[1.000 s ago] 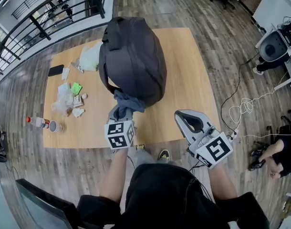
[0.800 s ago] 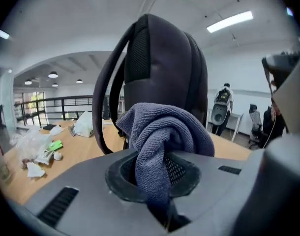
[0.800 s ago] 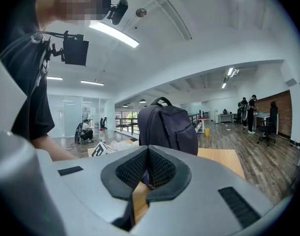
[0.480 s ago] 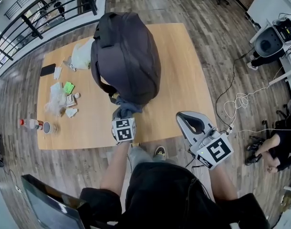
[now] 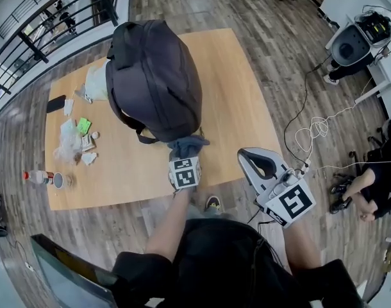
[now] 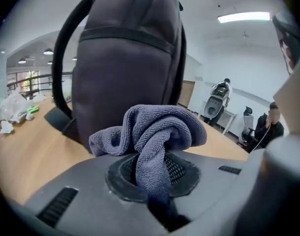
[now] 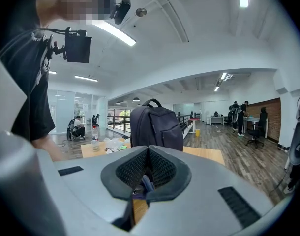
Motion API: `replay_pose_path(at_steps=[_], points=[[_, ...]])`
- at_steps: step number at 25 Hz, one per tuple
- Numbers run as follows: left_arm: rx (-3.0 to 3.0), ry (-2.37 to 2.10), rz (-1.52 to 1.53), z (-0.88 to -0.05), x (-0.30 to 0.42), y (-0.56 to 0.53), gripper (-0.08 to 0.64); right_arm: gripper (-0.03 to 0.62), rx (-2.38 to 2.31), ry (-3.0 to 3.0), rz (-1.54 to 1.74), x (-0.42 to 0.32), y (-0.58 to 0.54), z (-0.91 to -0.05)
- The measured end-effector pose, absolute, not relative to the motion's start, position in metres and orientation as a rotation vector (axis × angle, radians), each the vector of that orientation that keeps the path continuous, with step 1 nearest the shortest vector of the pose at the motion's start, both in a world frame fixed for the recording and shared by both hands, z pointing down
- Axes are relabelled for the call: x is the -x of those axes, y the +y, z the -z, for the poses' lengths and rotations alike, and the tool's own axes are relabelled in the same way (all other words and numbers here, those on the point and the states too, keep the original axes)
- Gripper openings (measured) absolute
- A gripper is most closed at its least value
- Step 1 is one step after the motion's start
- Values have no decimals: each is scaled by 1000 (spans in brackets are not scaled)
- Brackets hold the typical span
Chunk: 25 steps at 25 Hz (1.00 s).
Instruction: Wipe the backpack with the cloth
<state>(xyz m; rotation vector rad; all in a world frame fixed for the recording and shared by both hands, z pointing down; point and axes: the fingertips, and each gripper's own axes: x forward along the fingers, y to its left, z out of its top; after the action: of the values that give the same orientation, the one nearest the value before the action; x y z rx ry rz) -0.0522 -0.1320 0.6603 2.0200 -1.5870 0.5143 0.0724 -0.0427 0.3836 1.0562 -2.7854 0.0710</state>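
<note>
Your left gripper (image 5: 185,158) is clamped on the bunched grey cloth (image 5: 186,145), held against the near lower edge of the backpack (image 5: 154,76). Backpack stands on the wooden table (image 5: 247,101). Your right gripper (image 5: 247,156) is closed, empty, just off the table's near edge.

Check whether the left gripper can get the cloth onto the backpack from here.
Likely yes: the left gripper, shut on the cloth, sits right at the near lower side of the backpack, and nothing stands between them.
</note>
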Motion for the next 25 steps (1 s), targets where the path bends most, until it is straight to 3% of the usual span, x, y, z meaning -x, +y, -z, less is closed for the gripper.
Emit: replay_pose_path(at_steps=[9,20,25], points=[[-2098,-1621,-341,-559,33,-150,43,9,-1126,-2777,-75,-93,-34,-377],[-2424,-1756,-58,-343,47,-155,43,9,-1038,-2898,-25,-64,-35,-357],[-2428,-1654,-103,-365,54,-146,43,10,-985,-2908,-47,-54,-31,-365]])
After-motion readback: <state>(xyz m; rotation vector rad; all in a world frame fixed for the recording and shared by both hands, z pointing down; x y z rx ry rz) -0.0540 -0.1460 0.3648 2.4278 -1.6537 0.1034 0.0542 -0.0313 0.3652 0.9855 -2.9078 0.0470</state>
